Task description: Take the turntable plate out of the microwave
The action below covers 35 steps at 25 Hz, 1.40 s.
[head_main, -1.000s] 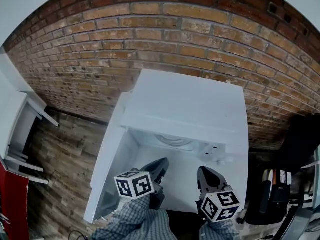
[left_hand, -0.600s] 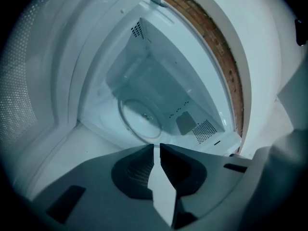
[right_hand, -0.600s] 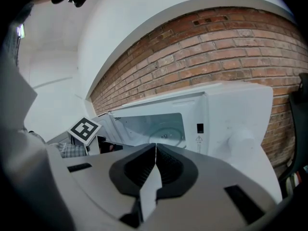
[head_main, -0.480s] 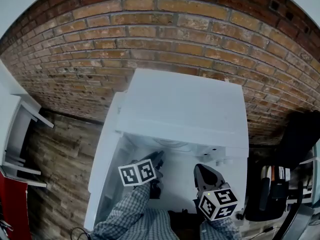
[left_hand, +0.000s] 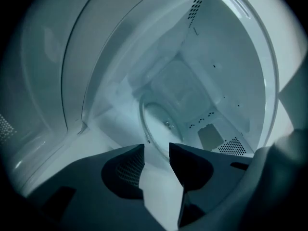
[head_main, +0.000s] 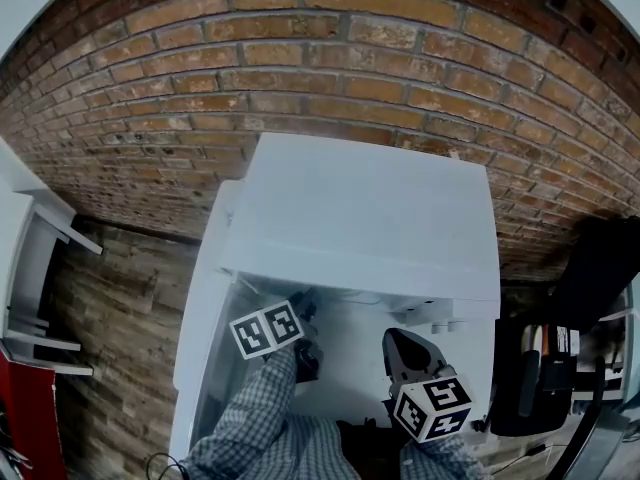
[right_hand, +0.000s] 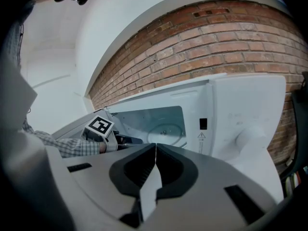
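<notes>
Presently, at the far left, I note a white shelf unit (head_main: pixel 35 258) against the brick wall (head_main: pixel 330 58). Right of it stands the white microwave (head_main: pixel 370 218), its door (head_main: pixel 200 313) swung open to the left. The left gripper (left_hand: pixel 156 148), on a checked sleeve (head_main: pixel 250 423), reaches into the open cavity. Its jaws have just been opening and now stand apart, with only the pale cavity floor showing between them. The turntable plate (left_hand: pixel 161 119) lies flat on the cavity floor, inside the microwave, its near rim just beyond the left fingertips; the pads do not press on it. Further right, the right gripper (right_hand: pixel 155 146) is held outside the microwave, near its front, jaws closed pad to pad and empty. From its view I see the plate through the open front, with the left gripper's marker cube (right_hand: pixel 99 125) at the cavity's left. The control panel (right_hand: pixel 240 109) and its knob (right_hand: pixel 246 137) lie to the right of the opening.
</notes>
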{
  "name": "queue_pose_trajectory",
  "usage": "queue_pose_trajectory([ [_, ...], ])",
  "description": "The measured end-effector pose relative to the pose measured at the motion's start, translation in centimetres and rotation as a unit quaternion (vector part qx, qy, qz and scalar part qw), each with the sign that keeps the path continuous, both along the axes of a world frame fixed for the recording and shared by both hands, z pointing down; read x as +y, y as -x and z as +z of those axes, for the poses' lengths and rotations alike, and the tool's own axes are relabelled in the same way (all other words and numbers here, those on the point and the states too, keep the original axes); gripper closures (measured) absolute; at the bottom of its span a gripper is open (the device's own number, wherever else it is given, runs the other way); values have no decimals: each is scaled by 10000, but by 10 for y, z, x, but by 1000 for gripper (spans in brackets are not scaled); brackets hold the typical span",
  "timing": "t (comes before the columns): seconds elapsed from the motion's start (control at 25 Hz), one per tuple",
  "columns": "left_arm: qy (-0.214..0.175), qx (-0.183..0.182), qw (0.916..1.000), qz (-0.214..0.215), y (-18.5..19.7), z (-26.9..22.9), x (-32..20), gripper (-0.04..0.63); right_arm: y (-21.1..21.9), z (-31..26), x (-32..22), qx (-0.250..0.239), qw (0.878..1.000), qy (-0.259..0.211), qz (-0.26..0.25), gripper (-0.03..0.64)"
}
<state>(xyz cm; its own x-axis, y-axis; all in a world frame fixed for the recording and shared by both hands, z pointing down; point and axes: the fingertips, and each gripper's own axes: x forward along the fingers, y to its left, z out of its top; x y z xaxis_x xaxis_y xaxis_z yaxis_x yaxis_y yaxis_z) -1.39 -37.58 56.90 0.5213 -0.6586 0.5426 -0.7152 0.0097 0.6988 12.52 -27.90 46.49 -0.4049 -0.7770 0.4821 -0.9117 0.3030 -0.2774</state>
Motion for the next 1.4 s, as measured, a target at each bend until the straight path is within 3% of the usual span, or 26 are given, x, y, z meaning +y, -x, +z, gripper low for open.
queue_pose_trajectory([
  [0.56, -48, 520, 9981, -326, -4, 1, -22, 462, 2, 10, -10, -22, 9998, 184, -35, 600],
  [0.76, 86, 882, 9937, -690, 2, 3, -25, 462, 3, 14, -12, -22, 9997, 223, -52, 600],
  [0.84, 157, 881, 9929, -782, 7, 7, -25, 479, 5, 16, -11, -10, 9997, 236, -79, 600],
  [0.92, 212, 843, 9924, -869, 10, 10, -24, 539, 7, 18, -11, 13, 9996, 249, -104, 600],
  [1.08, 215, 907, 9913, -933, 11, 11, -24, 551, 8, 23, -10, 54, 9994, 300, -130, 600],
  [1.16, 241, 1010, 9897, -980, 9, 11, -24, 552, 9, 28, -10, 137, 9993, 317, -147, 600],
  [1.32, 280, 1243, 9858, -1092, 8, 11, -24, 557, 15, 41, -14, 790, 9964, 92, -295, 600],
  [1.4, 259, 1282, 9852, -1110, 8, 11, -24, 557, 21, 48, -21, 593, 9978, 147, -267, 600],
])
